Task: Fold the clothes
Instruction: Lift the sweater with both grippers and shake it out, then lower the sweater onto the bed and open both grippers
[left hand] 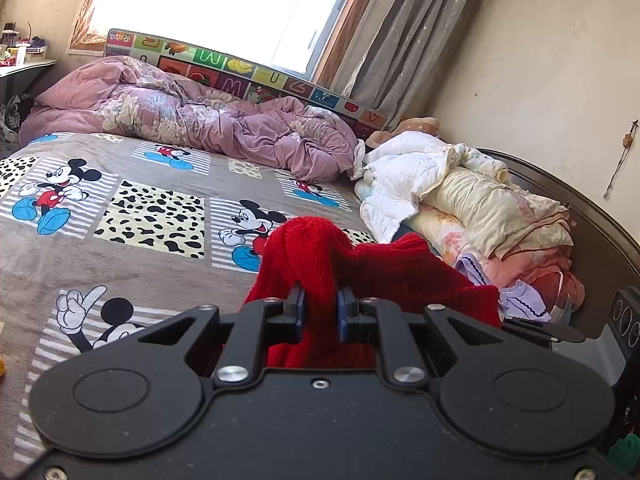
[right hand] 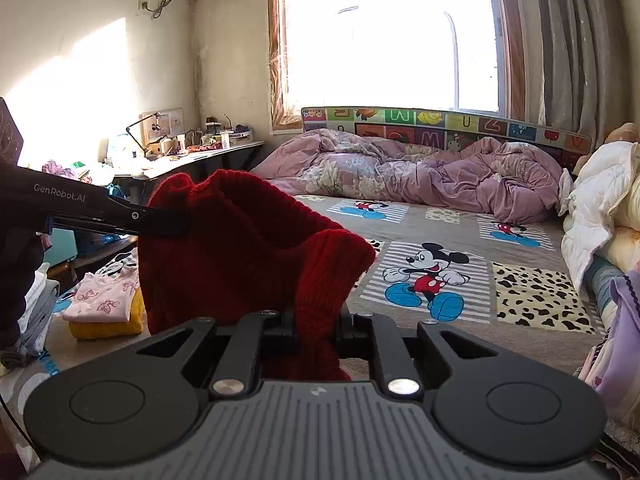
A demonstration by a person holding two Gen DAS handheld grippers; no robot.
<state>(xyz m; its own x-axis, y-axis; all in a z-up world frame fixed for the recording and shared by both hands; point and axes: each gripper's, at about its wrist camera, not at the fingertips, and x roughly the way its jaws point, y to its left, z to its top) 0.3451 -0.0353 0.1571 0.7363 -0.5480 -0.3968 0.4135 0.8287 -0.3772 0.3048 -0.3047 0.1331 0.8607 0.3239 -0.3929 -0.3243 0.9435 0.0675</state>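
A red knitted garment hangs in the air above the bed, held at two places. My left gripper is shut on a bunched fold of it, blue pads pressed to the wool. In the right wrist view the same red knit fills the middle, and my right gripper is shut on its lower edge. The left gripper shows there from the side, at the left, clamped on the garment's far corner. The lower part of the knit is hidden behind both gripper bodies.
The bed has a cartoon-mouse sheet. A crumpled purple duvet lies along the window side. Piled white and cream bedding sits by the headboard. Folded pink and yellow clothes lie stacked at the bed's left. A cluttered desk stands beyond.
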